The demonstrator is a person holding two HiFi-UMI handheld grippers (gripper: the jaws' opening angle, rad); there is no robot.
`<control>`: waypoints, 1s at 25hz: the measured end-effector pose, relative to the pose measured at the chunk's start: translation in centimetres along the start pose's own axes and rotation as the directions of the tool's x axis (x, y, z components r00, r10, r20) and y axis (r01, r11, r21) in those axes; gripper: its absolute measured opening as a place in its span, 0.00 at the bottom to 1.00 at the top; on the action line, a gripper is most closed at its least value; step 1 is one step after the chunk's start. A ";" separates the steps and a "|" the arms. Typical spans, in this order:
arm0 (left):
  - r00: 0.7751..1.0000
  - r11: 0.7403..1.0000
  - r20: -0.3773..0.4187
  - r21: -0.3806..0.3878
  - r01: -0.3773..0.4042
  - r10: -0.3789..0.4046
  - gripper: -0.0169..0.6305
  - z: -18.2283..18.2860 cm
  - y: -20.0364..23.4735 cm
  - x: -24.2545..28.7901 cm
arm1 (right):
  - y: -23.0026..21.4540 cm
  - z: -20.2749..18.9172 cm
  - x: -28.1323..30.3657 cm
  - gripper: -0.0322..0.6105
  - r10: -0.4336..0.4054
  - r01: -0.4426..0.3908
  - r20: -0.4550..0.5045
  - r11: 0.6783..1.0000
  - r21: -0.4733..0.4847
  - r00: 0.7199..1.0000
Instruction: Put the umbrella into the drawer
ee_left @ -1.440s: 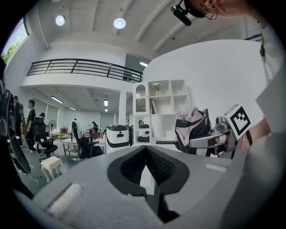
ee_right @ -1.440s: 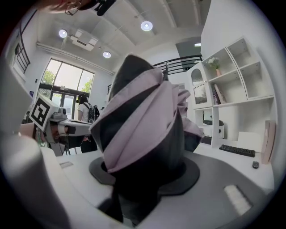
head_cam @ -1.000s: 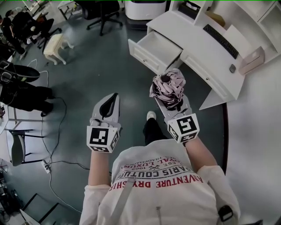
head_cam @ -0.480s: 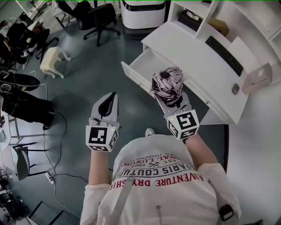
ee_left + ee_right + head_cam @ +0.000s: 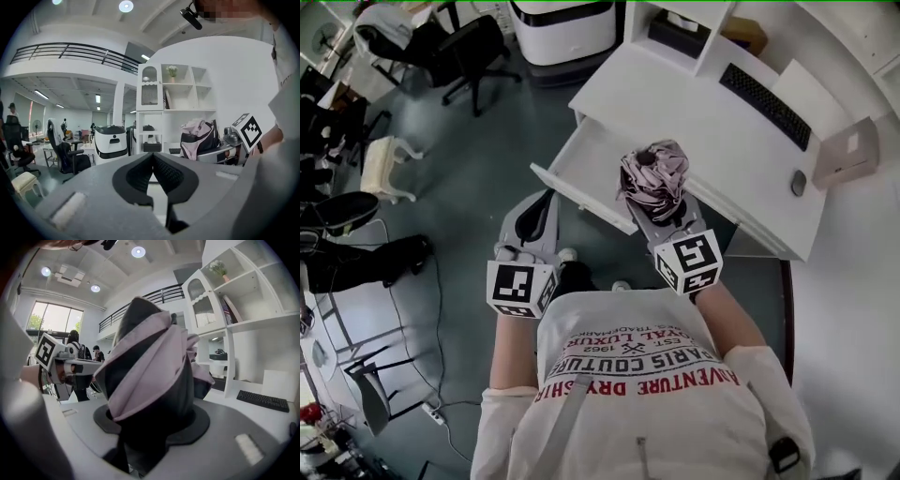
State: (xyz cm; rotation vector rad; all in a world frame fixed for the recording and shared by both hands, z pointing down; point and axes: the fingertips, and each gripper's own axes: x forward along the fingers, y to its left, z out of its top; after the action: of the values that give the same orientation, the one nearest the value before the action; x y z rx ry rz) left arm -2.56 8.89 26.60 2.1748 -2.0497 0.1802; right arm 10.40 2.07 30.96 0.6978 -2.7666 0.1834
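Open-plan room with a grey-green floor (image 5: 487,131). A white desk (image 5: 684,122) stands ahead of both hand-held grippers, and its drawer (image 5: 586,161) is pulled out toward the person.

The drawer's front panel runs across just beyond the tips of the left gripper (image 5: 547,202) and passes under the nose of the right gripper (image 5: 661,211). The drawer's white floor shows bare.

The left gripper is carried nearly level. Its two black ribbed pads meet at the tip and nothing lies between them.

The right gripper is clamped round the umbrella (image 5: 652,176), a folded bundle of pink and black fabric. Its lower, dark part sits between the jaws. The bunched pink folds stand up past the jaw tips.

In the head view the umbrella hangs above the drawer's near right corner, where the drawer meets the desk edge. It is held clear of the drawer and not inside it.

On the desktop, beyond and to the right of the right gripper, lie a black keyboard (image 5: 764,92), a small grey mouse (image 5: 798,183) and a pink box (image 5: 846,150).

Farther ahead of the left gripper are a white machine with a dark top (image 5: 562,28) and a black office chair (image 5: 473,47). A pale stool (image 5: 380,161) stands well off to its left.

The left gripper view also shows a white shelf unit (image 5: 176,108) above the desk, with the umbrella to the right.
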 end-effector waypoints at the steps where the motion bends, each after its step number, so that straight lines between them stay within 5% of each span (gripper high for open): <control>1: 1.000 1.000 0.003 0.002 0.027 -0.027 0.04 0.1 0.6 1.2 | -0.5 -0.1 0.8 0.38 -0.020 0.020 -0.009 1.000 0.008 1.000; 6: 0.982 0.982 -0.006 0.020 0.188 -0.188 0.04 0.7 3.5 7.5 | -2.8 -0.6 5.0 0.38 -0.145 0.149 -0.057 0.987 0.060 0.988; 14: 0.910 0.910 -0.032 0.025 0.414 -0.413 0.04 0.0 7.0 14.5 | -4.4 -1.9 12.0 0.38 -0.243 0.259 -0.138 0.959 0.114 0.960; 25: 0.801 0.803 -0.061 -0.017 0.596 -0.595 0.04 -7.6 9.7 20.2 | -4.8 -14.9 21.4 0.38 -0.124 0.172 -0.392 0.981 0.089 0.912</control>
State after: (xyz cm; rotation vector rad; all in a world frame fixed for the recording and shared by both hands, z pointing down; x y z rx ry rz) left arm -10.93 -10.06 38.14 2.6458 -1.2294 0.1702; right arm -1.77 -8.85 51.89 0.8020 -2.3312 0.4141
